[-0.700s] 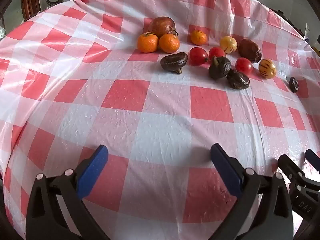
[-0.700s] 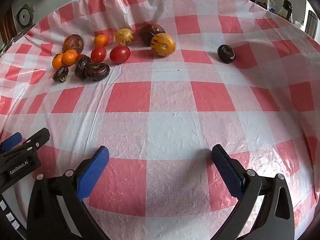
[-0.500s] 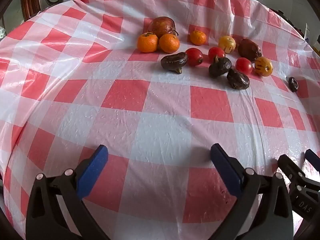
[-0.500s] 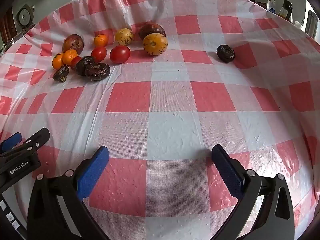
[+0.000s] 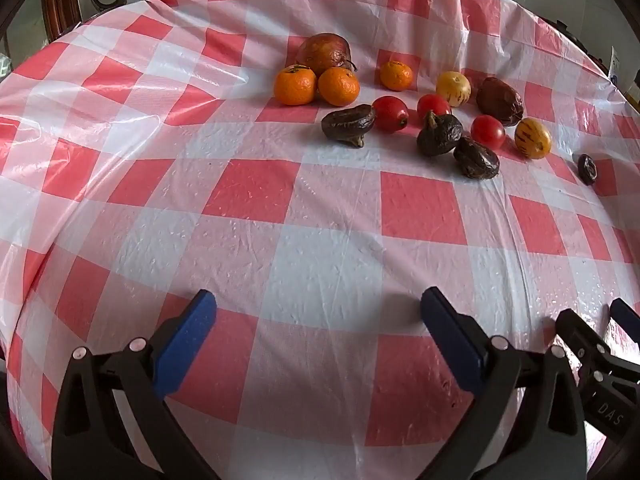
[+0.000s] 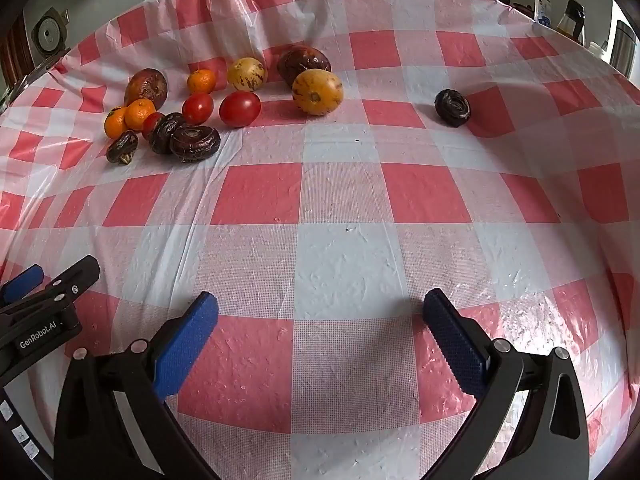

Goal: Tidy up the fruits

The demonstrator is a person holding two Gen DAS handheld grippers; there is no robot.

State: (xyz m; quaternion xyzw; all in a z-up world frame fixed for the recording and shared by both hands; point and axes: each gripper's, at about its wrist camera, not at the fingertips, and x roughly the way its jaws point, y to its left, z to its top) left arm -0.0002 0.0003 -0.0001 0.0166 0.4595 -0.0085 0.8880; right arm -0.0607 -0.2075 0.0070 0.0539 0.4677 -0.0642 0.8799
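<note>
- Three round orange tangerines (image 5: 295,85) (image 5: 338,86) (image 5: 396,75)
- Three glossy red tomatoes (image 5: 390,113) (image 5: 433,105) (image 5: 487,131)
- Two yellow purple-streaked melons (image 5: 453,89) (image 5: 532,138)
- Four dark wrinkled purple fruits (image 5: 349,125) (image 5: 439,134) (image 5: 476,158) (image 5: 587,169)
- Two large reddish-brown shrivelled fruits (image 5: 325,53) (image 5: 499,101)

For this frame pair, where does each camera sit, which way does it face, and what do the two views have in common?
Left wrist: rides on the left gripper, angled down across the checked tablecloth toward the fruit cluster; shows its own open blue-padded fingers, plus the right gripper at the lower right edge.
Right wrist: rides on the right gripper, angled down the same way; shows its own open fingers, plus the left gripper at the left edge.
Shared: the tablecloth, the fruit cluster and the lone dark fruit set apart at the right.
</note>
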